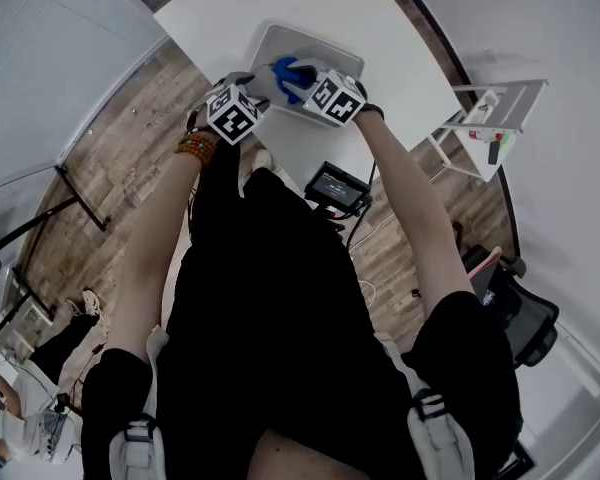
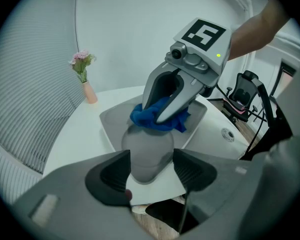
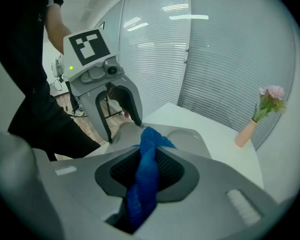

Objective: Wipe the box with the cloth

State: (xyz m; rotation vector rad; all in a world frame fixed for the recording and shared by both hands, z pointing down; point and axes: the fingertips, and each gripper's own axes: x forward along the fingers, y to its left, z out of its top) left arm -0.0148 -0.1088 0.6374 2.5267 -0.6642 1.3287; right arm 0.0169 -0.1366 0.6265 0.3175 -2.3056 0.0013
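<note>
Nearest, the left tongs point(image 2: 151, 173) stand wide, with a rounded end of the grey box point(image 2: 115, 125) between them. Its edges seem to meet both pads, so I take this as a steadying clamp on the box, not an idle gap. The right tongs point(image 3: 146, 171) are closed tight on the blue cloth point(image 3: 145, 184), which is bunched into a rope between the jaws and spills out past their tips.

Just beyond, the free end of the cloth is pressed down on the inside floor of the box, at the part nearer the person, with the right tongs angled down over it. The box sits on the white surface point(image 2: 72, 139), close to its near edge.

Judged from this, the setup is done: the cloth is gripped, the box is held and the cloth is in contact. The wiping looks under way. No dirt or streaks show, so I cannot tell how much of the floor is already covered. The far end of the box, its rim and its outer walls have no cloth on them and probably remain.

Farther back, a small vase point(image 2: 90, 92) with pink flowers stands well apart from the box.
</note>
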